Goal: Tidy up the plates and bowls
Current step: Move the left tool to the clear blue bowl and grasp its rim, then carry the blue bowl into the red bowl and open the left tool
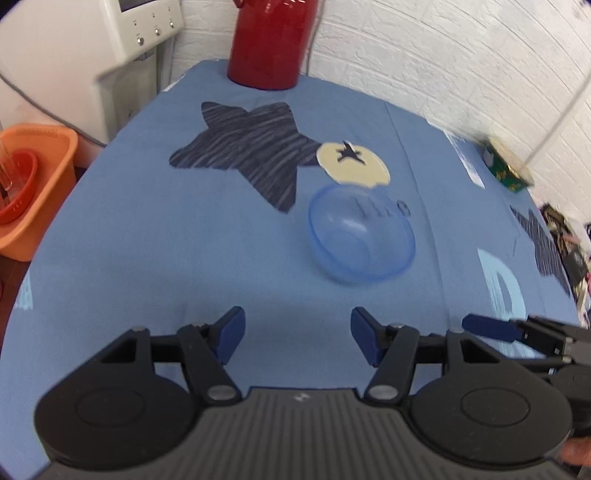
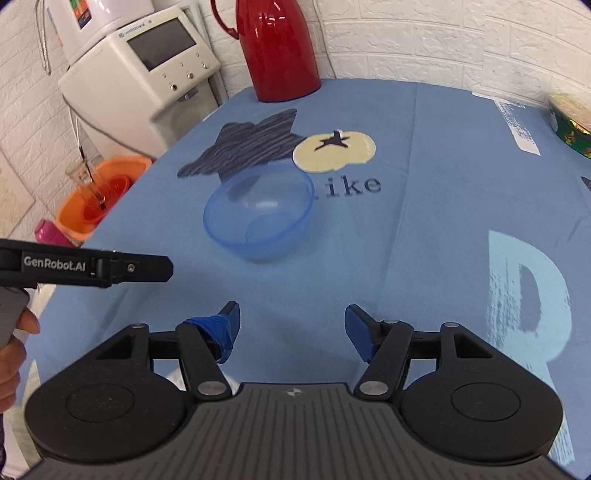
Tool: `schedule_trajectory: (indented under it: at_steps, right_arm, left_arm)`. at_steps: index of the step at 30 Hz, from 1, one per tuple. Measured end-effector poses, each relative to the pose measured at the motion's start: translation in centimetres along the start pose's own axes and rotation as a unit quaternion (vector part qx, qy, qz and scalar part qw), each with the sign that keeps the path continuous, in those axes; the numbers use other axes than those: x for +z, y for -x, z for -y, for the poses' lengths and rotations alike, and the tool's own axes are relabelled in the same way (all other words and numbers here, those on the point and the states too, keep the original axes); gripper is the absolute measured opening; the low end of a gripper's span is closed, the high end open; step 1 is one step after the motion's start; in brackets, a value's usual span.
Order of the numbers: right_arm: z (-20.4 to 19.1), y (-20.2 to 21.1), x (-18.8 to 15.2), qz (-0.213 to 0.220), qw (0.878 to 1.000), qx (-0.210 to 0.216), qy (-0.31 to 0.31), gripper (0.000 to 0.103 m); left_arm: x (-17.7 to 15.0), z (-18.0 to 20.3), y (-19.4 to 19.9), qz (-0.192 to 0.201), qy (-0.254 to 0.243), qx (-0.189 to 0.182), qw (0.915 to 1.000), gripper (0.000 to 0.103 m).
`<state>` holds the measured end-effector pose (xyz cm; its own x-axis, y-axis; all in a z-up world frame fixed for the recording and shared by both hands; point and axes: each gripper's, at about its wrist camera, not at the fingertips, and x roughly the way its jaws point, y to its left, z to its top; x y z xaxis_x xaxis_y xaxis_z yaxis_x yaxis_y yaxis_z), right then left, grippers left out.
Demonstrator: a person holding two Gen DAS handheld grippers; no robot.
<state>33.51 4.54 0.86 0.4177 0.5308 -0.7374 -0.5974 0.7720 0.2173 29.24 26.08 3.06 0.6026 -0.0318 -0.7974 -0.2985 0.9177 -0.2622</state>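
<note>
A clear blue plastic bowl (image 1: pixel 361 233) (image 2: pixel 259 209) stands upright on the blue tablecloth (image 1: pixel 184 240) (image 2: pixel 424 240), near the printed star and the cream circle. My left gripper (image 1: pixel 297 334) is open, a short way in front of the bowl, with nothing between its fingers. My right gripper (image 2: pixel 291 328) is open too, nearer than the bowl and a little to its right. In the right wrist view the left gripper's finger (image 2: pixel 140 267) pokes in from the left edge. One blue fingertip (image 1: pixel 491 328) of the right gripper shows at the right of the left wrist view.
A tall red jug (image 1: pixel 271 44) (image 2: pixel 280 48) stands at the table's far edge. An orange basin (image 1: pixel 33 192) (image 2: pixel 101 192) with red dishes sits below the table's left side, beside a white appliance (image 1: pixel 122 33) (image 2: pixel 144 70). A green tin (image 1: pixel 508 164) (image 2: pixel 570 123) lies far right.
</note>
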Motion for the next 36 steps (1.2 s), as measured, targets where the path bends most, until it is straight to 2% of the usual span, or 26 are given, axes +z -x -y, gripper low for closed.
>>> schedule_trajectory:
  at_steps: [7,12,15,18,19,20,25,28,30,36]
  right_arm:
    - [-0.1,-3.2,4.3,0.021,1.0,-0.01,0.002,0.049]
    - [-0.7,-6.8,5.3,0.012,0.998,-0.044,0.044,0.049]
    - [-0.5,-8.0,5.3,0.01,0.998,-0.033,0.047,0.049]
    - [-0.9,-8.7,5.5,0.011,0.997,-0.036,0.063,0.048]
    - [-1.1,-9.0,5.5,0.01,0.997,-0.035,0.067,0.048]
    - [-1.1,-9.1,5.6,0.01,0.997,-0.03,0.066,0.048]
    - [-2.1,-9.1,5.0,0.011,0.997,-0.016,0.075,0.047]
    - [-2.7,-8.7,4.5,0.004,0.997,-0.015,0.072,0.047]
    - [-3.4,-8.4,3.9,0.0,0.997,-0.015,0.076,0.046]
    - [-4.2,-6.2,2.5,0.007,0.997,-0.015,0.079,0.046]
  left_arm:
    - [4.9,-0.3,-3.1,0.003,0.023,0.001,0.9997,0.062]
    - [6.2,0.3,-7.3,-0.027,0.017,0.014,0.9994,0.063]
    - [6.5,0.2,-9.1,-0.039,0.019,0.015,0.999,0.062]
    - [6.8,0.6,-9.3,-0.029,0.005,0.015,0.9995,0.063]
    - [6.8,0.7,-9.3,-0.028,0.004,0.012,0.9995,0.061]
    - [6.8,0.8,-9.3,-0.026,-0.002,0.013,0.9996,0.052]
    - [5.7,1.9,-8.9,-0.018,-0.054,0.026,0.998,0.027]
    - [4.9,2.2,-8.4,-0.02,-0.061,0.023,0.9977,0.015]
    - [4.3,2.4,-8.0,-0.025,-0.062,0.019,0.9975,0.002]
    - [2.5,3.3,-5.8,-0.015,-0.075,0.026,0.9968,0.003]
